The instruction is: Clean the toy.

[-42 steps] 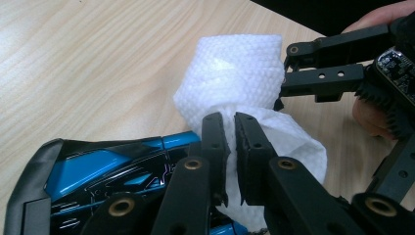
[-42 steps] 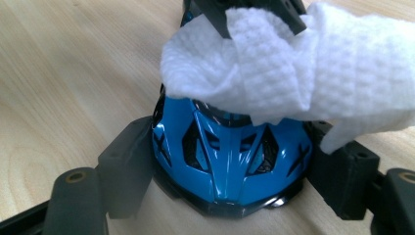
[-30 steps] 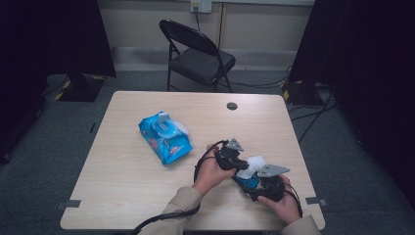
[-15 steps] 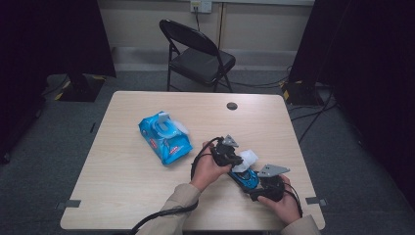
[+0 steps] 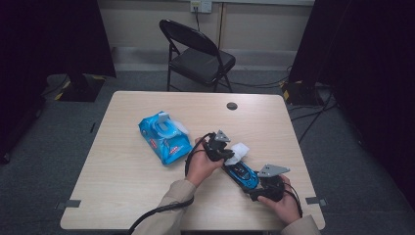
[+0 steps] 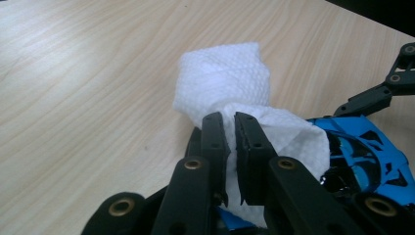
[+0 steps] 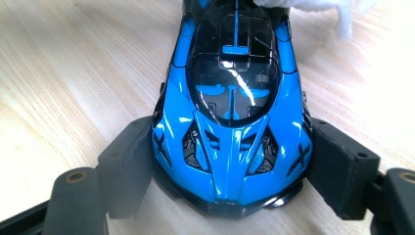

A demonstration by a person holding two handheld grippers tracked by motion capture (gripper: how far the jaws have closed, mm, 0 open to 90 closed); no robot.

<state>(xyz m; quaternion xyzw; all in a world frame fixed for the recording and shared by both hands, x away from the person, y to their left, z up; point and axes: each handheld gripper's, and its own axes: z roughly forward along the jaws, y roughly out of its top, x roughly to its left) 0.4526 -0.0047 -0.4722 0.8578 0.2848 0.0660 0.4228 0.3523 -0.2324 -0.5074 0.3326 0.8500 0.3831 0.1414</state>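
Your right gripper (image 7: 230, 161) has its two black jaws set wide, one pad pressed against each flank of the glossy blue and black toy sports car (image 7: 234, 107). The pads meet the bodywork at one end of the car, and the car's underside rests on the light wood-grain table (image 7: 58, 73). In the high view the toy sports car (image 5: 243, 174) lies near the table's right front corner, lengthwise between your two hands, with your right gripper (image 5: 259, 188) at its near end.

Your left gripper (image 6: 230, 142) has its jaws drawn almost together, pinching a fold of the white embossed paper wipe (image 6: 222, 81). The bunched wipe hangs past the jaw tips and rests against the far end of the toy sports car (image 6: 364, 152); part of it overlaps the blue bodywork. In the high view your left gripper (image 5: 226, 154) sits just above the car, with the wipe (image 5: 238, 151) at its tip.

A blue plastic pack of wipes (image 5: 165, 136), its lid flap raised, lies on the table (image 5: 122, 186) left of your left hand, well apart from the car. A black folding chair (image 5: 195, 56) stands beyond the far edge.
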